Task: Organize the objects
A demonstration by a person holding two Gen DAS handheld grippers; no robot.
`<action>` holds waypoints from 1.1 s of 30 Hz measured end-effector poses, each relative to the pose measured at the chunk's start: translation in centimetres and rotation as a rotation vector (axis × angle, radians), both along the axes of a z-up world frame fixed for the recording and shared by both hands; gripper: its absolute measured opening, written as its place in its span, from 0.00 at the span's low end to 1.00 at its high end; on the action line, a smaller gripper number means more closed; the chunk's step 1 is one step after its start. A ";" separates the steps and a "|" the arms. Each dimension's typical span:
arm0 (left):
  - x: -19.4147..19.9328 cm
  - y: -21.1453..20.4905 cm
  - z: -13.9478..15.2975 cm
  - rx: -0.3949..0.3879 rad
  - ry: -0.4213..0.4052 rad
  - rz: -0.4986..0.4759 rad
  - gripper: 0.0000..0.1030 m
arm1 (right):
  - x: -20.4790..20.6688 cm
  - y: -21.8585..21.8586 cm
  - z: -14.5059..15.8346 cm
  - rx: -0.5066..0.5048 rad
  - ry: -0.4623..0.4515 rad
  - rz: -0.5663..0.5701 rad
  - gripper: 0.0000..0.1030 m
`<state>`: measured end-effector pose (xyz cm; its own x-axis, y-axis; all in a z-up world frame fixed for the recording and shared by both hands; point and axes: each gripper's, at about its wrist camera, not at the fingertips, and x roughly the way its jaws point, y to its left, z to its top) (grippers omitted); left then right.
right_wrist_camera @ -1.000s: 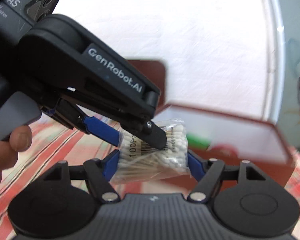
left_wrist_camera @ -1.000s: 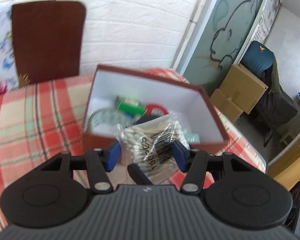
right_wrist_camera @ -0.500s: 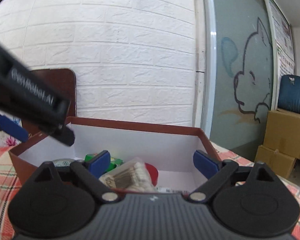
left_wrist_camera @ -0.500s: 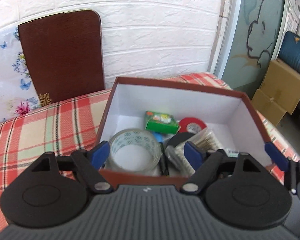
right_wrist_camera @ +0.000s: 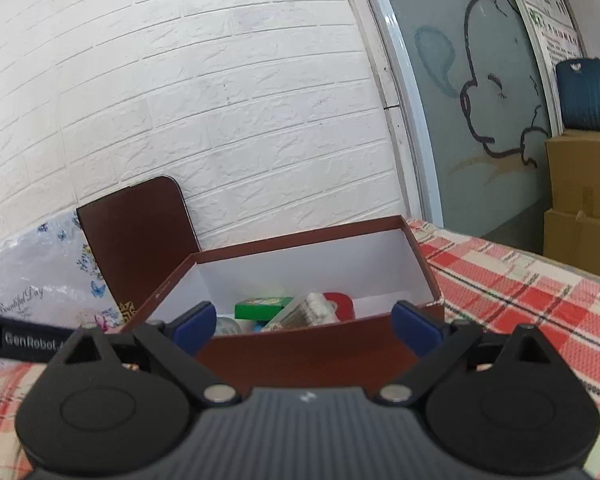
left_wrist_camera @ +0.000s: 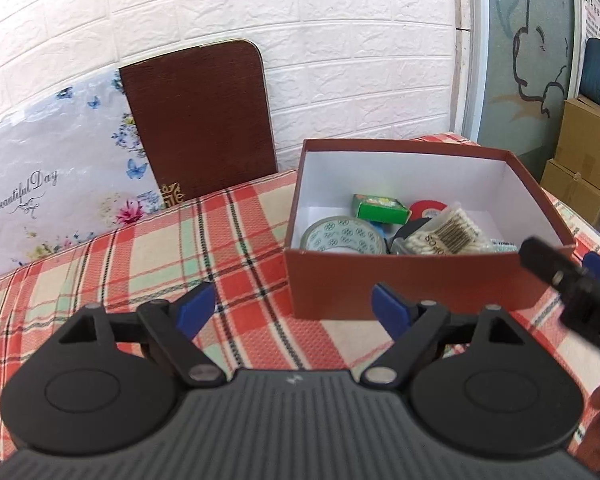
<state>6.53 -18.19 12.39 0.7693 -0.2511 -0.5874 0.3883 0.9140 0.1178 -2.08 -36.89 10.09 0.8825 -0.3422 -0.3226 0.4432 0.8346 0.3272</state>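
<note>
Behind the box (left_wrist_camera: 412, 280) front wall, cotton swabs (left_wrist_camera: 444, 236) lie half hidden (both grippers just opened, empty).

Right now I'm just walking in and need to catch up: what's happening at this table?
A person is sorting small items into the brown box. The bag of cotton swabs lies inside, beside a tape roll and a green packet. The left tool and right tool have just been opening and hold nothing.
</note>
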 end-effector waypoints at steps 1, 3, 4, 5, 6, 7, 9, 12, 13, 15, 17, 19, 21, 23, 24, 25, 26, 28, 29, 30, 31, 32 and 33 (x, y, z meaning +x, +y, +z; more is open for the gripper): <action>-0.4 0.3 0.1 0.003 -0.006 0.000 0.86 | -0.3 -0.1 0.4 0.025 -0.008 0.003 0.96; -1.1 0.9 0.2 0.008 -0.023 0.000 0.88 | -1.0 0.3 1.1 0.054 -0.026 0.012 0.97; -1.4 1.2 0.2 0.007 -0.031 0.000 0.91 | -1.4 0.7 1.5 0.063 -0.032 0.017 0.98; -1.8 1.5 0.2 0.004 -0.037 0.005 0.93 | -1.6 0.9 1.7 0.069 -0.036 0.023 0.98; -2.1 1.8 0.3 0.000 -0.038 0.009 0.93 | -2.0 1.4 2.1 0.072 -0.037 0.031 0.98; -2.2 2.2 0.4 -0.007 -0.035 0.013 0.93 | -2.2 1.8 2.3 0.072 -0.037 0.040 0.98; -2.4 2.9 0.5 -0.023 -0.026 0.018 0.96 | -2.4 2.6 2.8 0.068 -0.034 0.055 0.99; -2.9 3.7 0.7 -0.036 -0.026 0.033 0.98 | -2.8 3.7 3.4 0.056 -0.032 0.065 1.00; -3.1 3.9 0.7 -0.041 -0.029 0.037 1.00 | -2.9 4.1 3.6 0.051 -0.030 0.065 1.00; -3.4 4.4 0.8 -0.044 -0.033 0.045 1.00 | -3.2 4.6 3.9 0.049 -0.029 0.068 1.00; -3.7 4.8 0.9 -0.048 -0.032 0.050 1.00 | -3.5 5.2 4.1 0.058 -0.028 0.074 1.00; -3.9 5.1 0.9 -0.051 -0.031 0.054 1.00 | -3.7 5.5 4.4 0.065 -0.027 0.081 1.00; -4.2 5.4 1.0 -0.055 -0.032 0.057 1.00 | -3.8 5.8 4.6 0.069 -0.025 0.085 1.00; -4.6 5.6 1.2 -0.060 -0.041 0.058 1.00 | -4.0 6.0 4.8 0.078 -0.024 0.093 1.00; -4.7 5.7 1.3 -0.062 -0.046 0.059 1.00 | -4.2 6.1 4.8 0.081 -0.025 0.096 1.00; -4.9 5.8 1.4 -0.062 -0.050 0.059 1.00 | -4.3 6.2 4.9 0.081 -0.026 0.098 1.00; -5.0 5.8 1.4 -0.062 -0.054 0.058 1.00 | -4.4 6.4 5.0 0.079 -0.027 0.099 1.00; -5.2 5.9 1.5 -0.062 -0.056 0.056 1.00 | -4.6 6.6 5.1 0.072 -0.027 0.103 1.00; -5.3 5.8 1.5 -0.058 -0.056 0.055 1.00 | -4.7 6.7 5.1 0.071 -0.028 0.104 1.00; -5.3 5.8 1.5 -0.053 -0.058 0.056 1.00 | -4.8 6.8 5.2 0.071 -0.029 0.104 1.00; -5.4 5.7 1.5 -0.048 -0.060 0.057 1.00 | -4.8 6.8 5.2 0.071 -0.028 0.103 1.00; -5.5 5.7 1.5 -0.045 -0.062 0.058 1.00 | -4.9 6.8 5.2 0.072 -0.027 0.104 1.00; -5.5 5.6 1.5 -0.045 -0.063 0.057 1.00 | -4.9 6.7 5.2 0.072 -0.026 0.103 1.00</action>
<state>1.01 -12.56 13.91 0.8183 -0.2303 -0.5267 0.3281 0.9394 0.0989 -6.99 -30.15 15.28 0.9202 -0.2260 -0.3196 0.3468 0.8493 0.3981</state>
